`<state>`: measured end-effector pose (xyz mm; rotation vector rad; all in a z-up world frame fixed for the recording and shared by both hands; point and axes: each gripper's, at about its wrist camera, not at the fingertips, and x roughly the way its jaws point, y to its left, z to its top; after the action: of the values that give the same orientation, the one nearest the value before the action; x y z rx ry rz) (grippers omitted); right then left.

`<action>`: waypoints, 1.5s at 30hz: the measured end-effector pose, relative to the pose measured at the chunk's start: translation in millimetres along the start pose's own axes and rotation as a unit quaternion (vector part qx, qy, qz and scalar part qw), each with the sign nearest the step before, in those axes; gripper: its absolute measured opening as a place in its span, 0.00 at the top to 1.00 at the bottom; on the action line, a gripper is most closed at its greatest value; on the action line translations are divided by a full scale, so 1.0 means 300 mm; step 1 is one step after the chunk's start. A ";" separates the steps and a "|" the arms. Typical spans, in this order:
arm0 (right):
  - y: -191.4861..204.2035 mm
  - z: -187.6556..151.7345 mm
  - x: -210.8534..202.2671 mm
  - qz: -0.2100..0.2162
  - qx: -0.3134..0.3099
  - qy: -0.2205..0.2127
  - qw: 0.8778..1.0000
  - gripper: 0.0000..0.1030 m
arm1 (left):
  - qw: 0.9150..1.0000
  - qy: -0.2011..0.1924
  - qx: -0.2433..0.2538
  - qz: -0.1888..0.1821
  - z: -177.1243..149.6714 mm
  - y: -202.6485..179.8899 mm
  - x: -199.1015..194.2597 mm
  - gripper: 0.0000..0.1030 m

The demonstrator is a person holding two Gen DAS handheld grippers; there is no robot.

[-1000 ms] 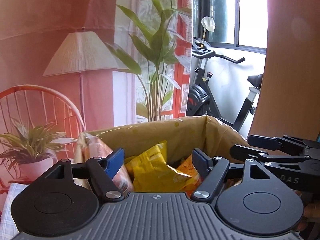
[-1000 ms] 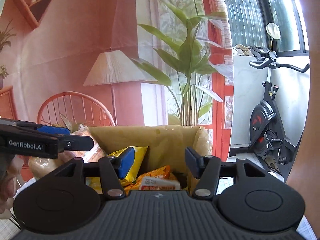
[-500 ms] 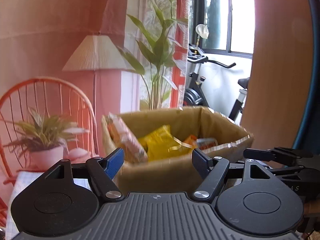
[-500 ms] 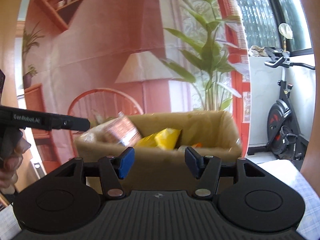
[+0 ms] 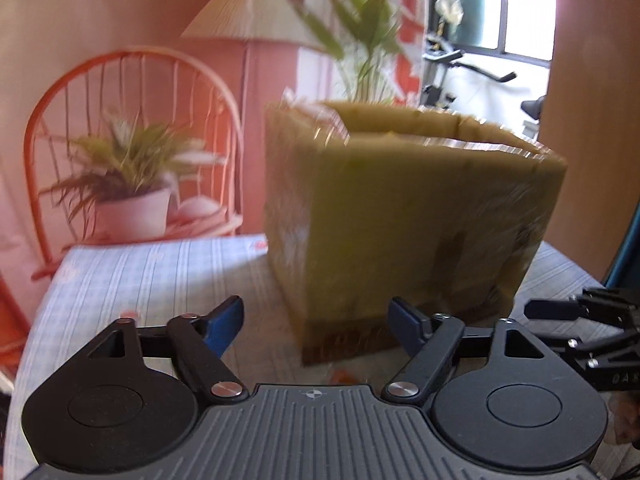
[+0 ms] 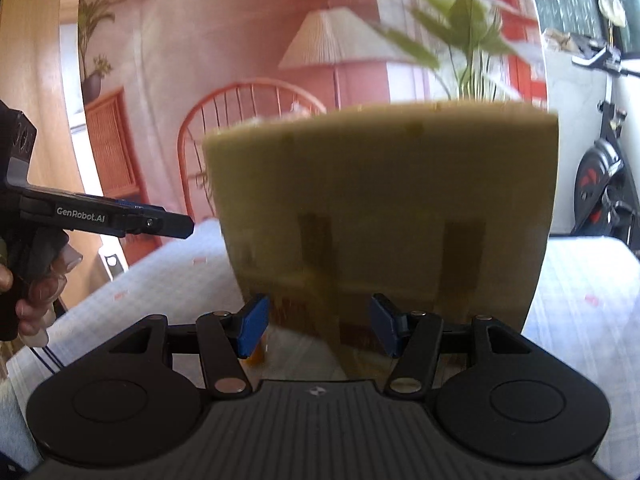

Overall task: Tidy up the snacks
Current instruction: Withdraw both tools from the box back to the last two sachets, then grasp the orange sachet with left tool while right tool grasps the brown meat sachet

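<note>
Both tools are low over the table, pointed at the box. The left gripper [image 5: 316,320] has its blue-padded fingers spread wide with nothing between them, and the right gripper [image 6: 320,328] is likewise parted and empty. The cardboard box [image 5: 412,216] stands upright on the pale checked tablecloth [image 5: 152,276], right in front of both; its contents are hidden from this low angle. Behind it are an orange chair [image 5: 128,128] and a small potted plant [image 5: 132,192]. A small orange scrap [image 6: 258,354] lies on the cloth by the right gripper's left pad; I can't tell what it is.
</note>
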<state>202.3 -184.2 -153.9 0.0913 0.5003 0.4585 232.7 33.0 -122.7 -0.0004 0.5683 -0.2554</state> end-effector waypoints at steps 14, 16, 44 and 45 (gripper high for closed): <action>0.021 -0.161 0.174 -0.022 -0.078 0.136 0.987 0.43 | 0.999 0.025 -0.018 0.022 -0.079 0.065 0.043 0.17; 0.006 -0.164 0.197 -0.023 -0.079 0.145 0.986 0.43 | 0.999 0.026 -0.025 0.010 -0.094 0.070 0.044 0.18; 0.047 -0.088 0.375 0.076 -0.169 0.186 0.965 0.41 | 0.997 0.046 -0.049 -0.023 -0.146 0.079 0.048 0.27; 0.048 -0.091 0.364 0.072 -0.168 0.185 0.965 0.42 | 0.997 0.048 -0.049 -0.023 -0.146 0.078 0.049 0.28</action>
<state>268.3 -123.2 -223.2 -0.2926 0.7787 0.7032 227.0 55.2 -169.1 -0.0968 0.6765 -0.2731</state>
